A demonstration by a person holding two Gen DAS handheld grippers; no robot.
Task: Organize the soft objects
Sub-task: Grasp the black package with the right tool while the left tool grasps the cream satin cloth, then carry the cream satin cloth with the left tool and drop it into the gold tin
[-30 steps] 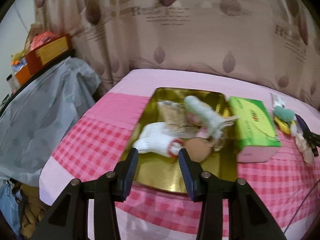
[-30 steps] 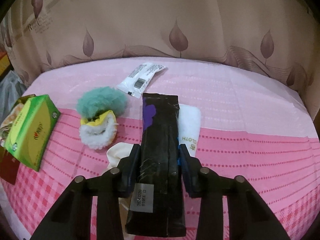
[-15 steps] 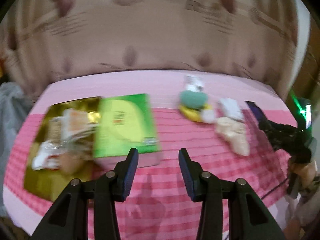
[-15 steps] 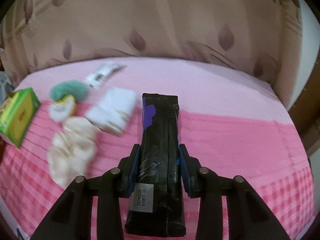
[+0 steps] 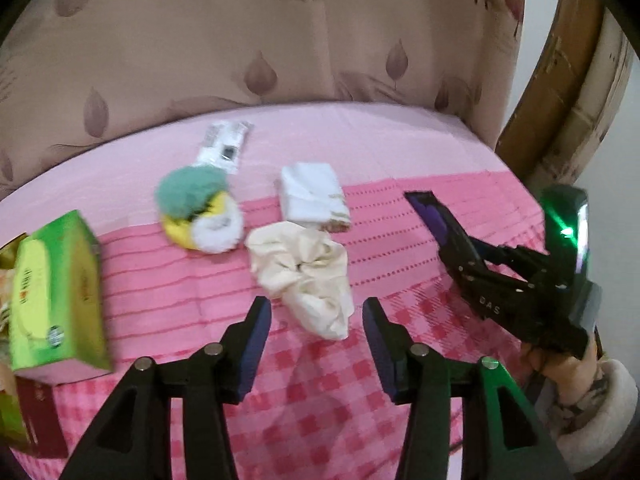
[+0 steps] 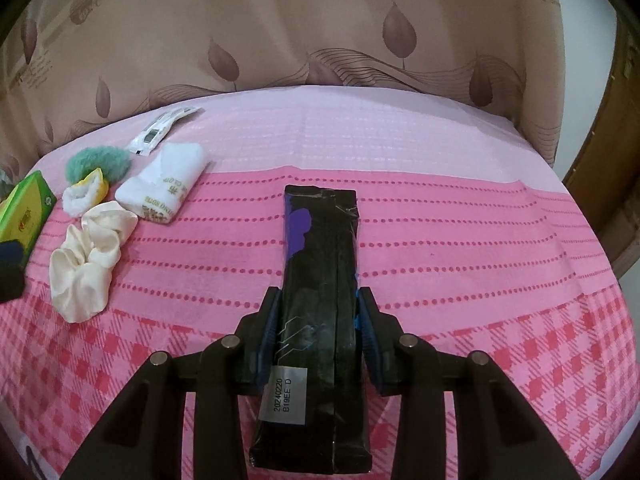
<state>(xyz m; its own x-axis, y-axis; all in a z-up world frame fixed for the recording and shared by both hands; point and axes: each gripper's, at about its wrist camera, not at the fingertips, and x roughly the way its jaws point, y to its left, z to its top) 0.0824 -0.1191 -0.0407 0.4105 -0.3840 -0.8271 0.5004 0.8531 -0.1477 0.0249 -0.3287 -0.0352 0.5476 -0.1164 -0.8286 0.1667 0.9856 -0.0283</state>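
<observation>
Now left tongs (image 5: 316, 330) just widened, empty above cream scrunchie (image 5: 304, 272); right tongs (image 6: 318, 322) clamp black packet (image 6: 320, 264).

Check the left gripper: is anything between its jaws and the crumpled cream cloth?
Nothing visible. The left gripper is open and empty, and the crumpled cream cloth lies just ahead of it on bare pink checked bedding, beside other soft items.

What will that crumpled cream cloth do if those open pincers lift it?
The cream cloth lies in loose folds, so it would probably droop and hang. It looks thin, likely light. The left gripper may catch only one fold.
</observation>
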